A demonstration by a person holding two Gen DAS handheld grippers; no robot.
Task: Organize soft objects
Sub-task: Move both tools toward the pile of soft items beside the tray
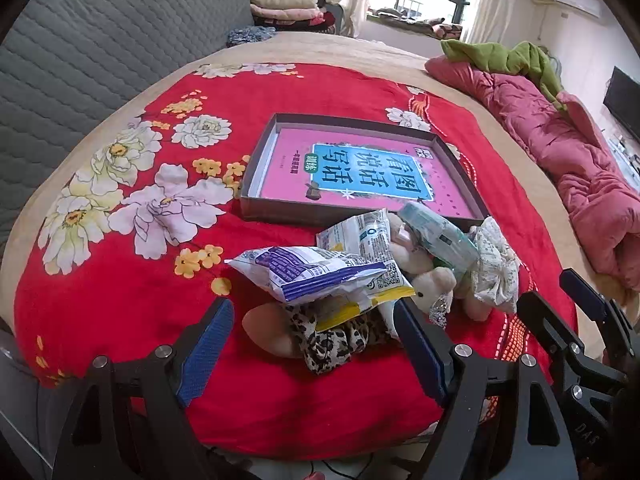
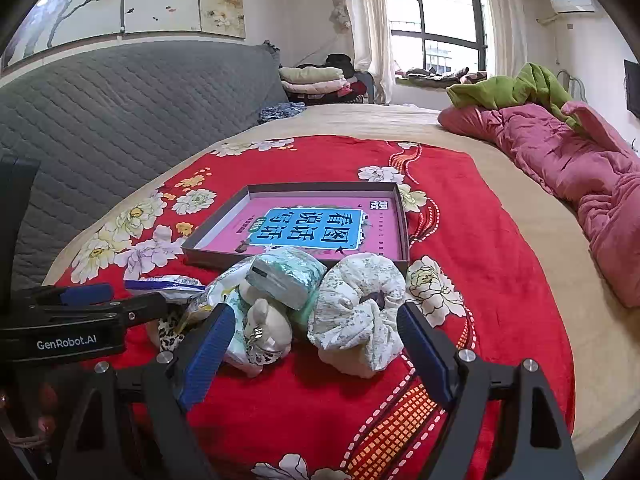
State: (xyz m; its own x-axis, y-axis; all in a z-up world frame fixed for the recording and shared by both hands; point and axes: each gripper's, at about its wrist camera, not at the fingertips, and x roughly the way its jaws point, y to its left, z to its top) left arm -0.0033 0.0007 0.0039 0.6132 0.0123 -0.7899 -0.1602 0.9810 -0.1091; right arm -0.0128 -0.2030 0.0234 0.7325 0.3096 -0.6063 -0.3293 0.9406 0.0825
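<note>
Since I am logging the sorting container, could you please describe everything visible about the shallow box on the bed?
The shallow box is a dark, low-walled rectangular cardboard tray, open-topped, lying flat on the red floral blanket. A pink book with a blue title panel lies flat inside. The pile of soft items sits just in front of its near wall. Neither gripper touches it.

Both wrist cameras looked from the near edge of the bed, tilted downward toward the far window. The left sat steeper and closer. Both shared the shallow box and the soft pile.
</note>
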